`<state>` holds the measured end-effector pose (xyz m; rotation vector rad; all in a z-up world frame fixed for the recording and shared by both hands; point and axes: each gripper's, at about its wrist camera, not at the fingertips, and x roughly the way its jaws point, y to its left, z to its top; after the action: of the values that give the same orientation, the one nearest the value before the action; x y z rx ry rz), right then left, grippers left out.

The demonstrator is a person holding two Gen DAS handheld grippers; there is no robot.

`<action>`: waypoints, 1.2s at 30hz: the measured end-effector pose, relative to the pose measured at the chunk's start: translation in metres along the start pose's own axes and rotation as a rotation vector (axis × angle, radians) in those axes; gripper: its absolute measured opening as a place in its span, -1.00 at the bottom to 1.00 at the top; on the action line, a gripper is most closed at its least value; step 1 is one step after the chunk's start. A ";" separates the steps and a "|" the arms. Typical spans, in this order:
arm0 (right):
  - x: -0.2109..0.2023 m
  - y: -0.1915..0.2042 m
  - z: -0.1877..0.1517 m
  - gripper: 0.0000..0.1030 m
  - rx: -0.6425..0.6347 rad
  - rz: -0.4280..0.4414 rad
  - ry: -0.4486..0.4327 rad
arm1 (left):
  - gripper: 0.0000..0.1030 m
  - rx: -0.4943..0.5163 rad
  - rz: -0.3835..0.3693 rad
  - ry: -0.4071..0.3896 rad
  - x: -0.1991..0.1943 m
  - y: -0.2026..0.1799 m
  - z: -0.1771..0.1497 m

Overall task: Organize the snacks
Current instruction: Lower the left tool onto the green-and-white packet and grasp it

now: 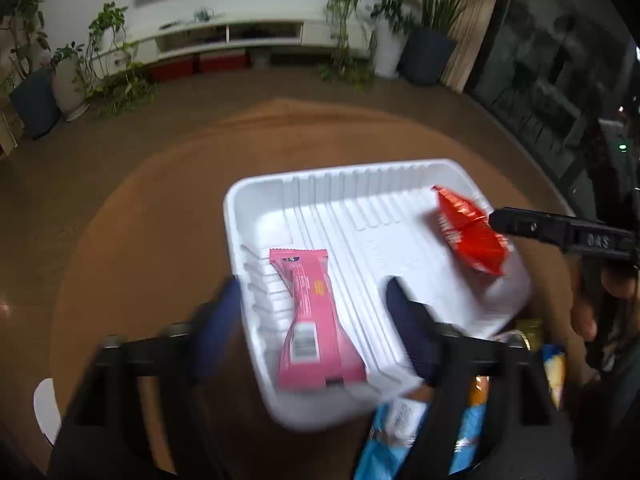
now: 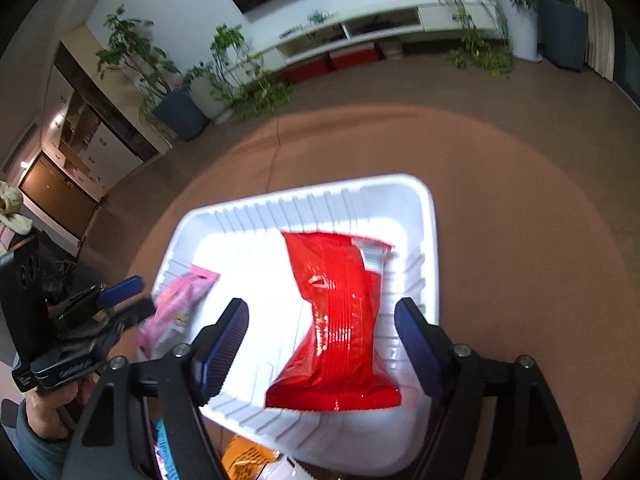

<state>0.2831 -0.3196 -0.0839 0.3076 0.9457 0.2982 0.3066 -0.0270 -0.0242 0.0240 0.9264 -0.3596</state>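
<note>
A white ribbed tray (image 1: 264, 192) (image 2: 430, 216) sits on the round brown table. A pink snack bar (image 1: 314, 320) lies in its left part, also seen in the right wrist view (image 2: 176, 304). A red snack packet (image 1: 470, 228) (image 2: 340, 320) lies in its right part. My left gripper (image 1: 314, 304) is open, its fingers on either side of the pink bar and spanning the tray's left rim. My right gripper (image 2: 322, 320) is open, its fingers on either side of the red packet; it shows from the side in the left wrist view (image 1: 496, 218).
Blue, white and orange snack packets (image 1: 400, 428) (image 2: 248, 456) lie on the table just in front of the tray. A white object (image 1: 46, 408) sits at the table's left edge. Potted plants (image 2: 180, 96) and a white shelf unit stand across the room.
</note>
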 end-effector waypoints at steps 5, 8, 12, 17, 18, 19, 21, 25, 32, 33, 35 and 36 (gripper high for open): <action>-0.060 0.019 -0.010 0.75 -0.057 -0.004 -0.145 | 0.93 -0.026 -0.013 -0.048 -0.056 0.010 -0.032; -0.097 0.042 -0.031 0.81 -0.131 -0.004 -0.240 | 0.99 -0.088 -0.013 -0.059 -0.081 0.018 -0.062; -0.133 0.073 -0.087 0.89 -0.229 0.037 -0.352 | 0.99 -0.160 -0.007 -0.078 -0.106 0.020 -0.107; -0.141 0.089 -0.156 0.90 -0.225 0.081 -0.315 | 0.99 -0.202 0.027 -0.035 -0.118 0.010 -0.155; -0.142 0.090 -0.170 0.90 -0.212 0.095 -0.297 | 0.99 -0.204 0.026 -0.036 -0.118 0.009 -0.163; -0.143 0.093 -0.179 0.90 -0.212 0.101 -0.281 | 0.99 -0.206 0.022 -0.031 -0.119 0.007 -0.169; -0.148 0.100 -0.198 0.90 -0.236 0.088 -0.262 | 0.99 -0.193 0.032 -0.023 -0.121 0.002 -0.180; -0.149 0.124 -0.227 0.88 -0.358 0.049 -0.158 | 0.99 -0.188 0.031 -0.029 -0.130 0.002 -0.196; -0.128 0.167 -0.267 0.71 -0.607 0.020 -0.006 | 0.97 -0.166 0.027 -0.042 -0.144 -0.004 -0.197; -0.124 0.167 -0.267 0.71 -0.611 0.025 0.009 | 0.97 -0.163 0.022 -0.042 -0.144 -0.004 -0.196; -0.113 0.168 -0.265 0.69 -0.619 0.037 0.049 | 0.93 -0.146 0.027 -0.024 -0.141 -0.007 -0.194; -0.108 0.170 -0.266 0.67 -0.617 0.039 0.065 | 0.82 -0.136 0.032 -0.016 -0.139 -0.008 -0.191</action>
<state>-0.0157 -0.1718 -0.0839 -0.2518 0.8667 0.6189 0.0794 0.0390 -0.0299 -0.0885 0.9316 -0.2666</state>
